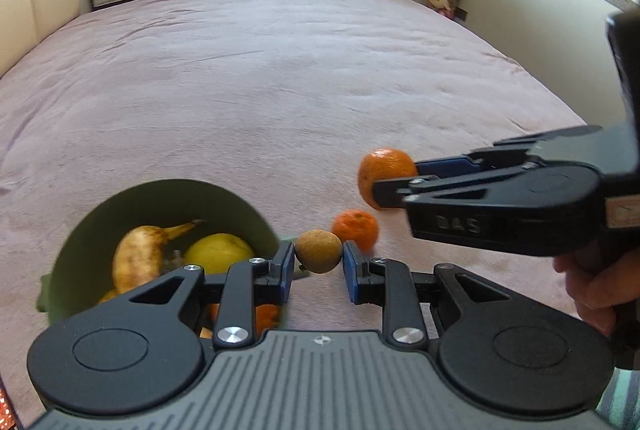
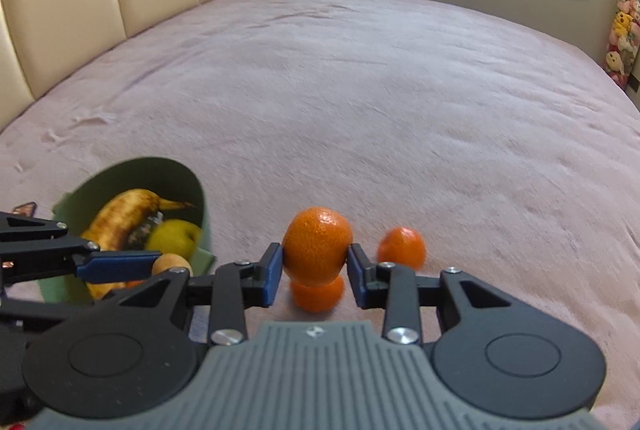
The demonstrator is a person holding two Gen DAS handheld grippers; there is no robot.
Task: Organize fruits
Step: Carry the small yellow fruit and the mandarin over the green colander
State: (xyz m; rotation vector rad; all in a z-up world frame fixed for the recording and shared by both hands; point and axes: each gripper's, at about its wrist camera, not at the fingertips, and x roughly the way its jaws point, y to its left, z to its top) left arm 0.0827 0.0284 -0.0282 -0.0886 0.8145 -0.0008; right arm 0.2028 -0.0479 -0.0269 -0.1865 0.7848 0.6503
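Both fruits are up off the bed now: the left hand-held gripper is clamped on a small brown kiwi, the right hand-held gripper pinches a dimpled orange mandarin — carry each over the green bowl rim, lower, then let go, one at a time to avoid a clash. Inside already sit a brown-spotted banana and a yellow apple, with two more mandarins waiting on the bed.

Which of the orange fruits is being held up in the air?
The biggest orange, pinched in the right gripper jaws. The other two oranges lie loose on the pink bed cover.
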